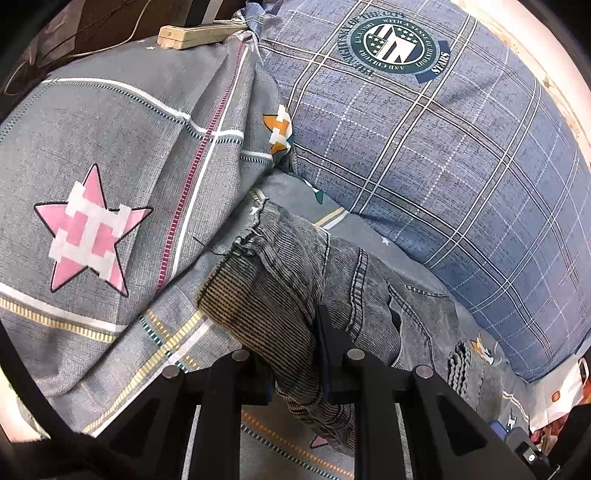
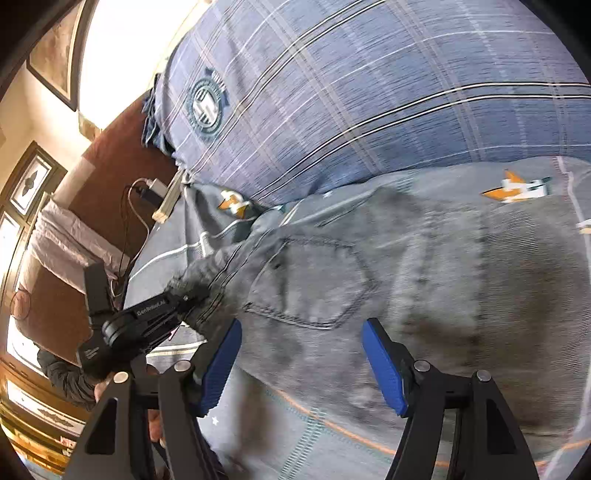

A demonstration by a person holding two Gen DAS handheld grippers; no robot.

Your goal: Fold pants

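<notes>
The black fingers (image 1: 325,354) of the left gripper (image 1: 295,373) are closed on a thick bunched fold of the washed grey denim pants (image 1: 332,288), and the ribbed cloth fills the whole narrow gap between them. In the right wrist view the same left gripper (image 2: 184,301) shows from the side, pinching one end of the pants (image 2: 424,266). The right gripper (image 2: 301,363) has its blue ribbed pads (image 2: 384,365) spread wide apart, and they hold nothing; they hover just over the pants near a stitched back pocket (image 2: 314,280), but this view is blurred, so I cannot tell if the tips touch the cloth. The pants lie on the grey bed sheet with thin stripes (image 1: 177,332), just beside the large blue plaid pillow with a round green emblem (image 1: 424,129), which is the biggest thing in both views and presses against the far edge of the pants. On the other side of the pants there is a grey pillow with a pink and white star (image 1: 92,229) printed on it, touching the blue pillow along one seam. Smaller orange and white stars (image 2: 517,188) are printed on the sheet. At the head of the bed a beige power strip (image 1: 192,35) lies near the pillows, with a white cable (image 1: 125,37) running from it.
</notes>
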